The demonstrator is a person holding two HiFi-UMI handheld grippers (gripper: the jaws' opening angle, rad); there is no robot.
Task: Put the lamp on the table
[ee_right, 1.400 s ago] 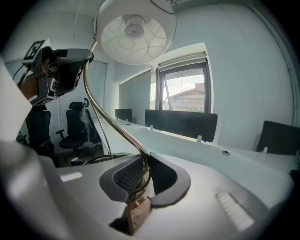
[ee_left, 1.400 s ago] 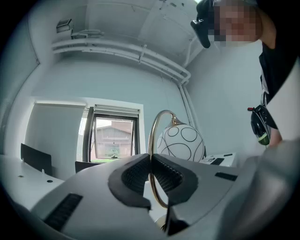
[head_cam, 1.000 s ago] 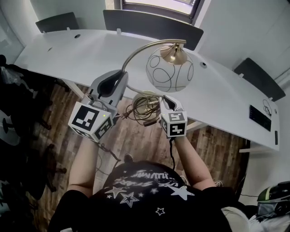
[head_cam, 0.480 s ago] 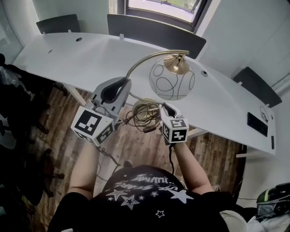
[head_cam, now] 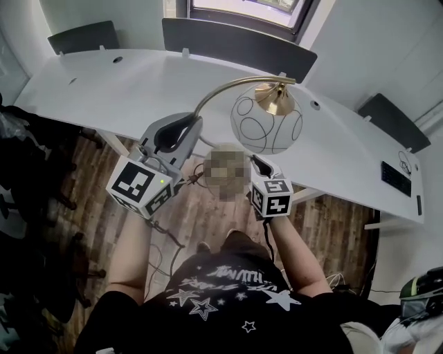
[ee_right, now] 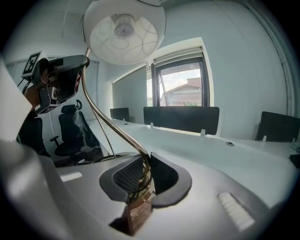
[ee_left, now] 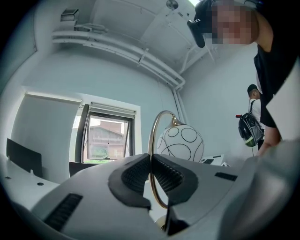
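Observation:
The lamp has a curved brass arm [head_cam: 216,95] and a white globe shade [head_cam: 266,124] with black line loops. I hold it in the air at the near edge of the white table [head_cam: 111,83], with the globe over the tabletop. My left gripper [head_cam: 188,124] is shut on the brass arm [ee_left: 151,150], which runs thin between its ribbed pads. My right gripper [head_cam: 257,162] is shut low on the stem [ee_right: 140,171], where the cord is wound near the base. The base itself is hidden in the head view. The globe [ee_right: 124,30] hangs above the right gripper.
Dark chairs [head_cam: 228,41] stand along the table's far side under a window [head_cam: 242,7]. A black flat device [head_cam: 396,178] lies at the table's right end. Wooden floor [head_cam: 90,207] lies below my arms, with an office chair [ee_right: 75,129] to the left.
Both grippers and the lamp have drifted a little to the right and forward, so the globe sits further over the table. Neither grip has changed.

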